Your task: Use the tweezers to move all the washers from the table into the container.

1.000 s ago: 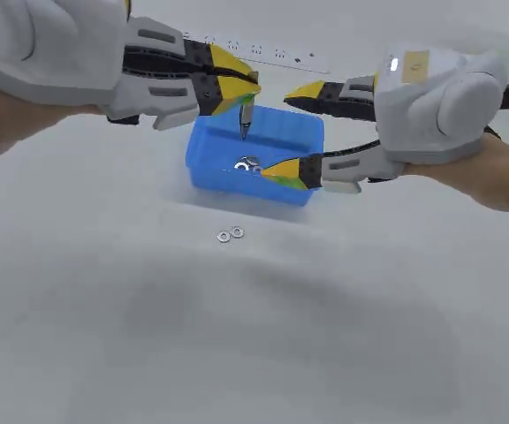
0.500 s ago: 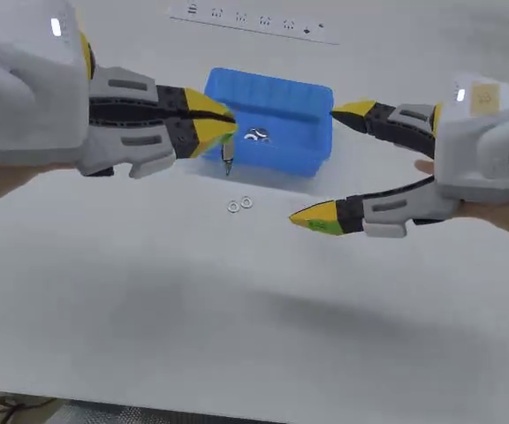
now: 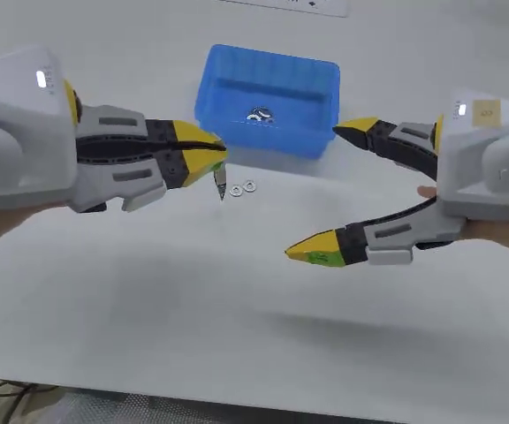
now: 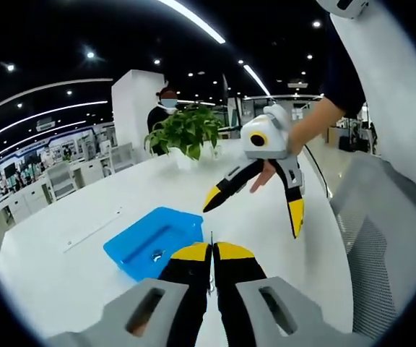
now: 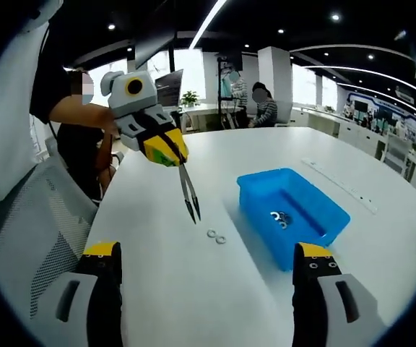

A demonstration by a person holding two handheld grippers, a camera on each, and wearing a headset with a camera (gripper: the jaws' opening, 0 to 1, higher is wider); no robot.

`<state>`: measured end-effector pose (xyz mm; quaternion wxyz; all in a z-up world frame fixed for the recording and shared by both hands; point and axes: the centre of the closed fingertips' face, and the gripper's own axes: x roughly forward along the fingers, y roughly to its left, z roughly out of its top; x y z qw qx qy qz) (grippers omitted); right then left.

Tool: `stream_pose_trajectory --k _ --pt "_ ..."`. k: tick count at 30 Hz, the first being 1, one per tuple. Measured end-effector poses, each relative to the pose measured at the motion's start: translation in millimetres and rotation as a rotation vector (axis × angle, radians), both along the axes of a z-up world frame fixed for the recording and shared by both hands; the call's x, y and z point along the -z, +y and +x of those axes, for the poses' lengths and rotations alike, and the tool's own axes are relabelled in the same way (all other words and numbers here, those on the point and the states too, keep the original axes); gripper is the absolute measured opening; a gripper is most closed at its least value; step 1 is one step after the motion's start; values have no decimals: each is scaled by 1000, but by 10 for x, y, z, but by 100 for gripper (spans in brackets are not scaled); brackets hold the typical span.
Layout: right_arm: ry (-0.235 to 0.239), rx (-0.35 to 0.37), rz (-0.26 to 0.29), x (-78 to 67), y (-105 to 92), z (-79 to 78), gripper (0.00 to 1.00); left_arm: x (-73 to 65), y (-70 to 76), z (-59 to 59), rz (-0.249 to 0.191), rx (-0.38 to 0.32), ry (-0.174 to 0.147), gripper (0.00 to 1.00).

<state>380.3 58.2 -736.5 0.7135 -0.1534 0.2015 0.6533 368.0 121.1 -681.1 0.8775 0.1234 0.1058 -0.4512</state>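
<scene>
Tweezers (image 3: 221,185), clamped in left tongs (image 3: 223,157), moved from container (image 3: 263,141) to beside the washers (image 3: 244,187); right tongs (image 3: 312,190) agape.

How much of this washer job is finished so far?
Done: a few washers already lie in the blue container. In hand: the left tongs are shut on the tweezers, whose tips look empty and hang close to two washers on the table. Left: those two need lifting into the container. The right tongs are open and hold nothing.
</scene>
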Motion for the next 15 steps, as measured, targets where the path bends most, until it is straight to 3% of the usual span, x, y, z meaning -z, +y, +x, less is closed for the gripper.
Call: stream_pose_trajectory --k 15 --pt "78 -17 6 13 -42 -115 100 -13 -140 112 -44 35 0 5"
